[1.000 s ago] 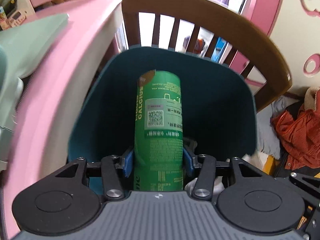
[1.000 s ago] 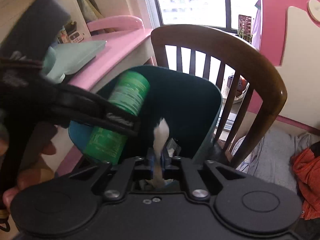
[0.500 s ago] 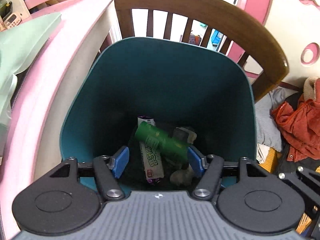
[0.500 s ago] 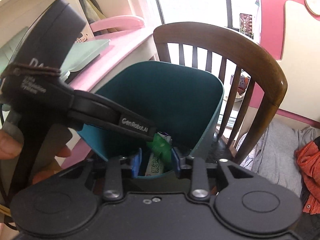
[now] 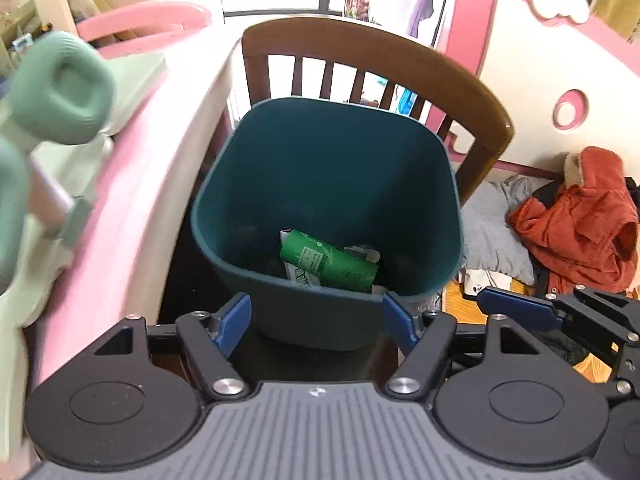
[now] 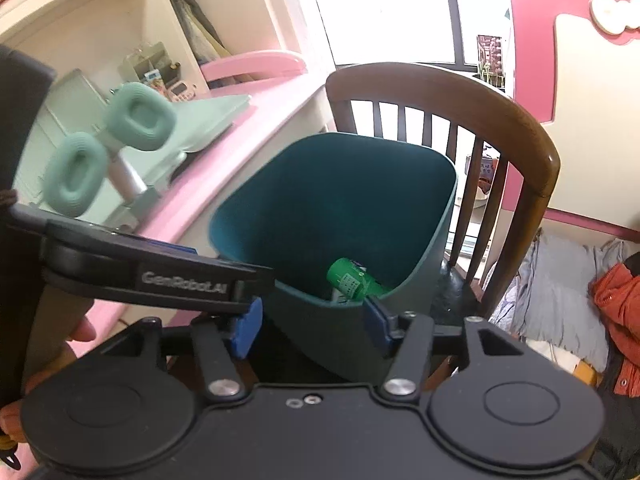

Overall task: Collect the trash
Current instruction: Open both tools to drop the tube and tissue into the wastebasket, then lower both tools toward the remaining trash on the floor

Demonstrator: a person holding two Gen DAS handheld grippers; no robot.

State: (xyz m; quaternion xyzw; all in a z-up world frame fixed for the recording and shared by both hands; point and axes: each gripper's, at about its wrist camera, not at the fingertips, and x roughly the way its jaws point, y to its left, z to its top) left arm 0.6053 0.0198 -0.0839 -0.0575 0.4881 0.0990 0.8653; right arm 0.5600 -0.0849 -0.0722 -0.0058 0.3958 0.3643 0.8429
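Teal waste bin (image 5: 328, 184) stands on the seat of a wooden chair (image 5: 372, 48), tucked against the pink bench (image 5: 132, 184). Judged reason: raised to bench height, so trash can go in from above.

Trash now inside the bin: a green canister (image 5: 330, 260) on its side at the bottom, lying over a printed wrapper (image 5: 298, 278) with crumpled white paper (image 5: 366, 254) beside it. The right wrist view shows the same canister (image 6: 352, 280) just over the near rim.

Left tongs (image 5: 316, 322): released, jaws opening, nothing between the blue pads; only the bin's near wall shows through the gap, apart from them. Right tongs (image 6: 312, 328): likewise released and opening, empty, hovering short of the rim.

Mint headphones (image 6: 108, 152) sit on a pale green mat on the bench, not trash by the look of them.

Both drops appear done; bench needs checking for leftovers.
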